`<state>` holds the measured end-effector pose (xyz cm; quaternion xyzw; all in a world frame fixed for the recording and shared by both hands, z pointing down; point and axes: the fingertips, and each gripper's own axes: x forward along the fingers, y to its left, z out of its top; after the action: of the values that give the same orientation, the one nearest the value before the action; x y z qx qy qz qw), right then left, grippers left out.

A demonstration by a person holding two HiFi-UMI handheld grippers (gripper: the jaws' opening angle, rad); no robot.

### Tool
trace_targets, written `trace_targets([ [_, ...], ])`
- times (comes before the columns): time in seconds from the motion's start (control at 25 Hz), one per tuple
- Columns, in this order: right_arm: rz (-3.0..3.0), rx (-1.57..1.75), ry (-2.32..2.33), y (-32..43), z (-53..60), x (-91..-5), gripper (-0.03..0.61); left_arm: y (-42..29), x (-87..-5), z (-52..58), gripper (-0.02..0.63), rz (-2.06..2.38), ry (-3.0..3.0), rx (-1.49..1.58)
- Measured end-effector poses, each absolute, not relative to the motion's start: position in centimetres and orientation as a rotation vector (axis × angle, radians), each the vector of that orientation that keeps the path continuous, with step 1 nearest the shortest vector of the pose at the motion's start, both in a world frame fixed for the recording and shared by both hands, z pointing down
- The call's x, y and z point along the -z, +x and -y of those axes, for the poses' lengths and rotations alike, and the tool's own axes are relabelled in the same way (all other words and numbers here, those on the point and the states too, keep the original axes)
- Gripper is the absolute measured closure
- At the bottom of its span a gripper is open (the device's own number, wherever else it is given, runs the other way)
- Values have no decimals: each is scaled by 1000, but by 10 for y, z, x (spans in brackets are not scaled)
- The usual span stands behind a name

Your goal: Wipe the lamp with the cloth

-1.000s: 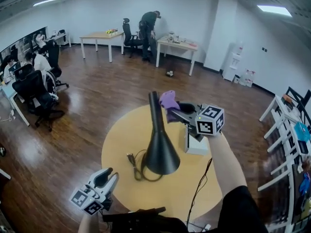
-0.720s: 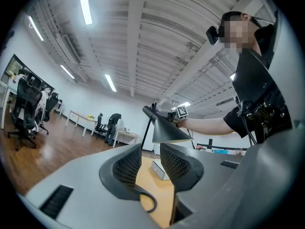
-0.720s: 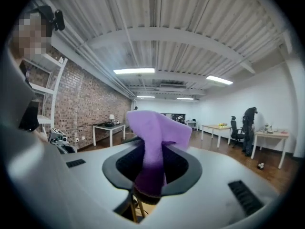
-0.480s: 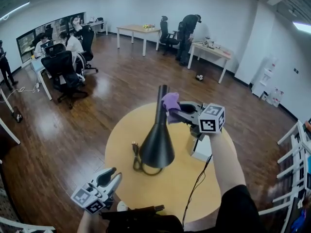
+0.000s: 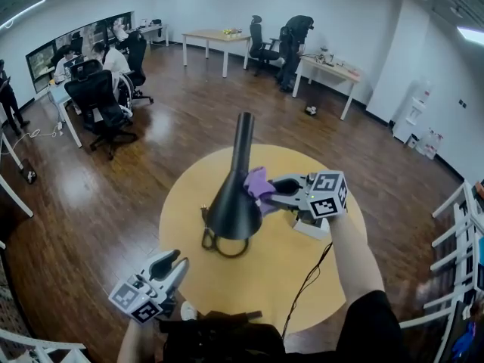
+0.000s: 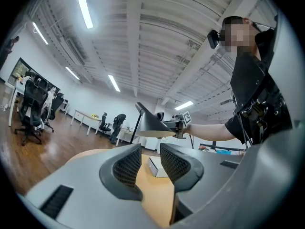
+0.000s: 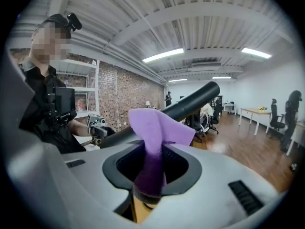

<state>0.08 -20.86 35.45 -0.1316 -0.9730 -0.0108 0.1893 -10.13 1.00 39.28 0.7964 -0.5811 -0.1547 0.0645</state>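
A black lamp [image 5: 233, 206] with a cone shade and a long neck stands on the round yellow table [image 5: 318, 293]. My right gripper [image 5: 262, 193] is shut on a purple cloth [image 5: 256, 182], which rests against the right side of the shade just below the neck. In the right gripper view the cloth [image 7: 155, 132] sticks up between the jaws, with the lamp neck [image 7: 190, 104] right behind it. My left gripper [image 5: 173, 262] hovers at the table's near left edge, open and holding nothing, pointing at the lamp shade [image 6: 155, 127].
A white box [image 5: 314, 228] lies on the table under my right gripper. The lamp's cord [image 5: 215, 246] loops at its base, and a black cable [image 5: 305, 287] crosses the near side. Desks, office chairs and people fill the room behind.
My right gripper has slid the cloth down from the lamp's neck to the top of the shade. The left gripper has shifted slightly; its jaws look the same.
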Motion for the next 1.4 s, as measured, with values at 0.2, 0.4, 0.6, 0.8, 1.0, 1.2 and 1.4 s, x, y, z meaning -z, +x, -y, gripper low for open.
trace_targets([
  [0.2,2719,22,-346,13,192,-373,480,-107,-397,-9,497,1724,2410,458],
  [0.4,2724,-22,-334,30,182,-386,480,-101,-399,-6,497,1696,2416,451],
  [0.6,2732,-47,-325,41,176,-392,480,-94,-401,-2,497,1672,2423,443],
  [0.8,2744,-32,-313,39,175,-390,480,-100,-401,1,497,1655,2430,452],
  [1.0,2822,123,-113,27,212,-338,480,-105,-401,8,497,1646,2439,466],
  [1.2,2787,355,259,-24,258,-276,480,-130,-399,16,497,1643,2450,491],
  [1.4,2612,501,436,-77,294,-247,480,-151,-393,24,497,1613,2480,555],
])
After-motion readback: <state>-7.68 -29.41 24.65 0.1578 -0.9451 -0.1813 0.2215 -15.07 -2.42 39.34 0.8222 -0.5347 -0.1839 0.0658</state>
